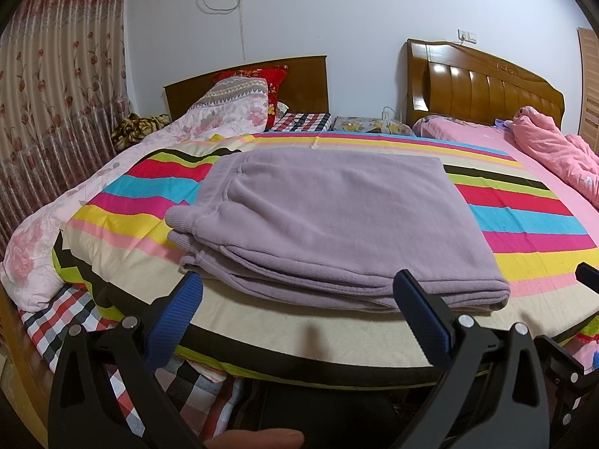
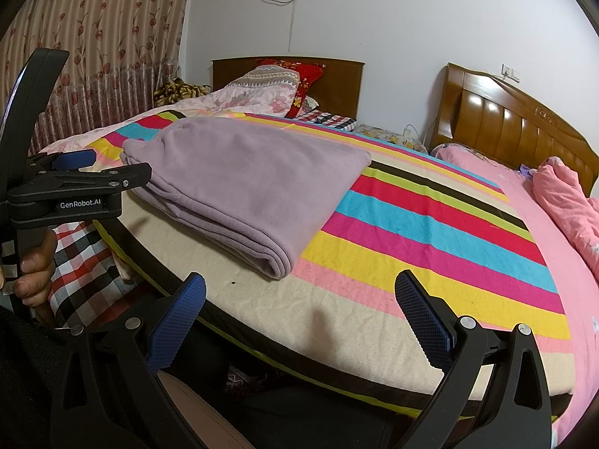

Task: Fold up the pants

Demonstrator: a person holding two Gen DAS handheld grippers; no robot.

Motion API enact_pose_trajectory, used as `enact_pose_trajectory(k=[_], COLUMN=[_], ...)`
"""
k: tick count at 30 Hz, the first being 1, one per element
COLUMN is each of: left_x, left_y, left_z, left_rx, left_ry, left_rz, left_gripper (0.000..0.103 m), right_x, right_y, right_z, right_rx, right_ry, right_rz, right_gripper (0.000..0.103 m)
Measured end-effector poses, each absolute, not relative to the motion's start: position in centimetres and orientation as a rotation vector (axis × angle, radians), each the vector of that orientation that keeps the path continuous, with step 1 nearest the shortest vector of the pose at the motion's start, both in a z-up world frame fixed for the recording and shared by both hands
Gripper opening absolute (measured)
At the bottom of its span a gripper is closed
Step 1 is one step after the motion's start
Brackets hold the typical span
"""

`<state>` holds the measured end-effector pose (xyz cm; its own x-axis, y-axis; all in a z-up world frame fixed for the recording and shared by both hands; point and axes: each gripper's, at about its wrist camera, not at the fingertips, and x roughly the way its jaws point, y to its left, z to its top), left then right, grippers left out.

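Lilac pants (image 1: 329,220) lie folded in a flat rectangular stack on the striped blanket (image 1: 531,220), with ribbed cuffs at the left. My left gripper (image 1: 299,284) is open and empty, just in front of the stack's near edge. In the right wrist view the pants (image 2: 247,183) lie at the upper left. My right gripper (image 2: 299,284) is open and empty over the blanket (image 2: 430,220), to the right of the stack and apart from it. The left gripper also shows there at the left edge (image 2: 80,170), beside the stack.
A floral quilt (image 1: 48,232) and pillows (image 1: 239,101) lie at the left. A pink duvet (image 1: 550,149) lies on the right bed by a wooden headboard (image 1: 486,82). A curtain (image 1: 56,86) hangs at the left. The bed's near edge runs just below the grippers.
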<state>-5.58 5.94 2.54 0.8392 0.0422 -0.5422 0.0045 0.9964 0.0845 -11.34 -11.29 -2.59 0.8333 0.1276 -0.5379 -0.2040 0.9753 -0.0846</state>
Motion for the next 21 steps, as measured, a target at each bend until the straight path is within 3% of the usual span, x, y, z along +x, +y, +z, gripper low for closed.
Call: enact_pose_trajectory(k=[21], left_x=[-4.97], left_y=[6.05], left_z=[1.93], left_rx=[0.052], left_ry=[0.610], left_rz=[-0.020], left_gripper=[0.102], right_x=[-11.50], right_y=[-11.22], right_z=[-2.88], right_rx=[-0.141], right_ry=[0.563], right_rz=[0.180], right_gripper=[0.098])
